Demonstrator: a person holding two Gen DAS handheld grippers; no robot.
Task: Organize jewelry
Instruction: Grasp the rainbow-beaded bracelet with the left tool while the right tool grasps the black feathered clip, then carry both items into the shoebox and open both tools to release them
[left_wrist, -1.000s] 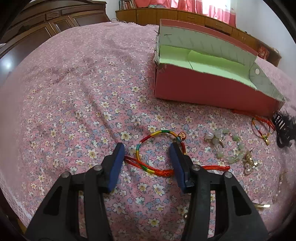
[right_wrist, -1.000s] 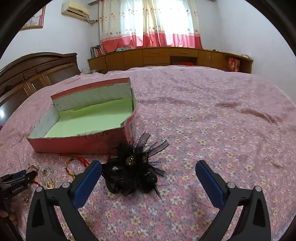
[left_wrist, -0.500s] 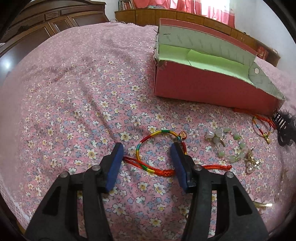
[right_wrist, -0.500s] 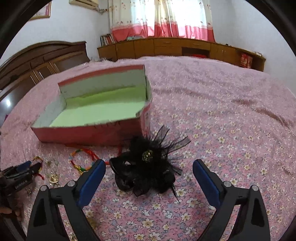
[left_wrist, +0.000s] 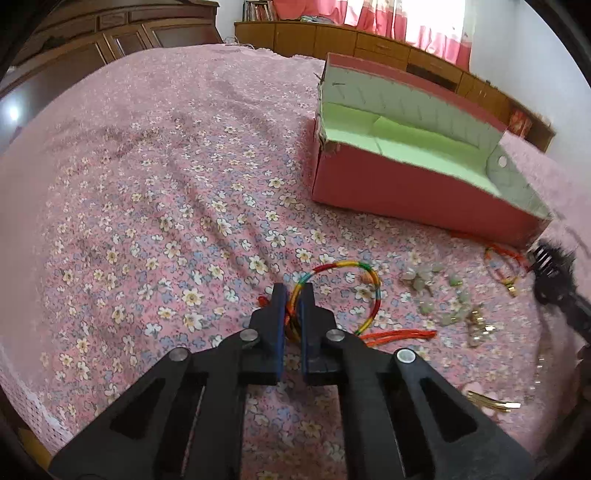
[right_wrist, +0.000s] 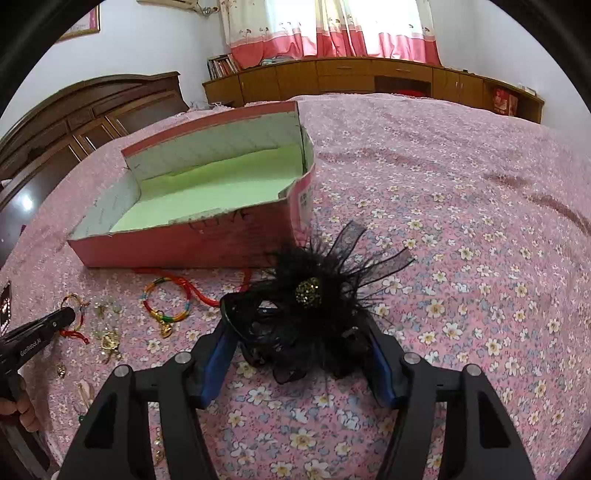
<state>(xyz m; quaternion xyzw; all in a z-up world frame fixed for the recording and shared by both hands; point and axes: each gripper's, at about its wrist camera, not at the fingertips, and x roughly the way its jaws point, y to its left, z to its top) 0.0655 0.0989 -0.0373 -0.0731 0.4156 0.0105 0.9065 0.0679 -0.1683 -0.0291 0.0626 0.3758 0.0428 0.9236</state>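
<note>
My left gripper (left_wrist: 293, 295) is shut on the near left arc of a rainbow cord bracelet (left_wrist: 343, 264) with red tassel ends, which lies on the floral bedspread. In the right wrist view the same gripper (right_wrist: 68, 314) reaches in from the far left. My right gripper (right_wrist: 297, 328) straddles a black feather hair ornament (right_wrist: 310, 291) with a gold bead centre. Its jaws are closing, and the blue pads (right_wrist: 216, 354) stand at the ornament's fluffy edges. An open pink box (left_wrist: 406, 192) with a green lining stands behind the jewelry and holds nothing.
Between the grippers lie a red-green-gold bracelet with a charm (right_wrist: 166, 302), a pale bead bracelet (left_wrist: 436, 291), gold earrings (left_wrist: 480, 328) and gold clips (left_wrist: 491, 400). The bedspread (right_wrist: 461, 221) stretches wide to the right. Wooden cabinets line the far wall.
The left jaws have snapped shut on the rainbow bracelet and shifted slightly. The right jaws have narrowed and come in around the black ornament.
</note>
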